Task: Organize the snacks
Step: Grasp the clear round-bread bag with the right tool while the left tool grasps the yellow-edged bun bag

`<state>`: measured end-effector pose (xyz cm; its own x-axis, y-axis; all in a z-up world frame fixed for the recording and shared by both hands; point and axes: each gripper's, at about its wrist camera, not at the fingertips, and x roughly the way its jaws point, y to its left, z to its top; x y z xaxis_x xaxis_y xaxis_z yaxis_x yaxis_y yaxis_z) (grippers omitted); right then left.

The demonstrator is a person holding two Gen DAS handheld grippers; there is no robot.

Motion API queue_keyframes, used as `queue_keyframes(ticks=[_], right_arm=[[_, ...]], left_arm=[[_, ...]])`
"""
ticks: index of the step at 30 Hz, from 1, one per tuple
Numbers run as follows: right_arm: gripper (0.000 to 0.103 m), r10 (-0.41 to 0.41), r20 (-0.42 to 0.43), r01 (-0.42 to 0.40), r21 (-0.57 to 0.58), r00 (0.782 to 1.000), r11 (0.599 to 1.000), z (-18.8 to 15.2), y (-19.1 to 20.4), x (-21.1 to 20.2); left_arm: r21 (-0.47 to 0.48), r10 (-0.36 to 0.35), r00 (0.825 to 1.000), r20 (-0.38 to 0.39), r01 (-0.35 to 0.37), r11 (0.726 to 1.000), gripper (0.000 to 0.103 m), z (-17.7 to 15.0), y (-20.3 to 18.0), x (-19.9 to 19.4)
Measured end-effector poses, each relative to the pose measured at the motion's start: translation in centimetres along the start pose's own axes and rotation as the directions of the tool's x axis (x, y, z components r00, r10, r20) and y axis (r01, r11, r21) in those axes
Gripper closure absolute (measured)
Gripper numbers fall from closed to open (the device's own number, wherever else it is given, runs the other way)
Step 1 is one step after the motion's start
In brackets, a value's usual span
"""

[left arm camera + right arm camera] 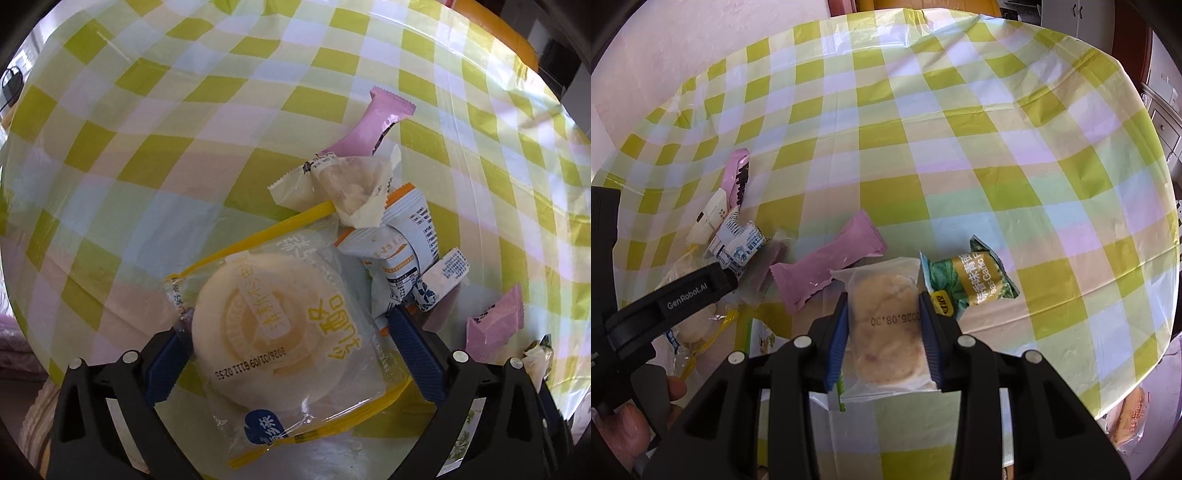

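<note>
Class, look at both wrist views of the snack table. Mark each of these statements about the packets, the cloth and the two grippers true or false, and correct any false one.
1. The right gripper is shut on a clear-wrapped cake. True.
2. The left gripper has clamped the yellow-edged pastry packet. False: its jaws stand wide, with the packet lying between them.
3. A green packet lies beside the cake in the right gripper. True.
4. The tablecloth is plain white. False: it is checked in yellow-green and white.
5. A pink packet lies on the cloth in the right wrist view. True.
</note>
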<state>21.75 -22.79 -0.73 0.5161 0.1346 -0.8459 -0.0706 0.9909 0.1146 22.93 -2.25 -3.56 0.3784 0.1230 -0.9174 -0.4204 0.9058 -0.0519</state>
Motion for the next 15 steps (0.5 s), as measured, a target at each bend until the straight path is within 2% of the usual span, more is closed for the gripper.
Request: queue_keyframes(ticks=[3,8,11,15], right_arm=[[0.066,0.001,0.000,-0.001,0.002,1.000,1.000,0.0,0.0,-0.1],[0.066,0.001,0.001,-0.001,-0.002,1.000,1.000,-0.2,0.1,-0.3],[0.066,-0.002,0.007,0.002,-0.001,1.000,1.000,-0.4,0.3,-0.8],[0.066,-0.005,0.011,0.005,0.004,1.000,1.000,-0.6,0.4,-1.4]], left_arm=[[0.063,0.011,1.000,0.022,-0.012,0.998,0.023,-0.2,0.1,-0.3],[0.143,-0.019,0.999,0.040,0.013,0.990,0.033,-0.4,0.4,-0.6],[0.150,-0.055,0.998,0.036,0.049,0.987,0.037,-0.3,1.2,-0.8],[0.136,-0.069,0.997,0.039,0.063,0.989,0.039,-0.3,1.9,-1.0]])
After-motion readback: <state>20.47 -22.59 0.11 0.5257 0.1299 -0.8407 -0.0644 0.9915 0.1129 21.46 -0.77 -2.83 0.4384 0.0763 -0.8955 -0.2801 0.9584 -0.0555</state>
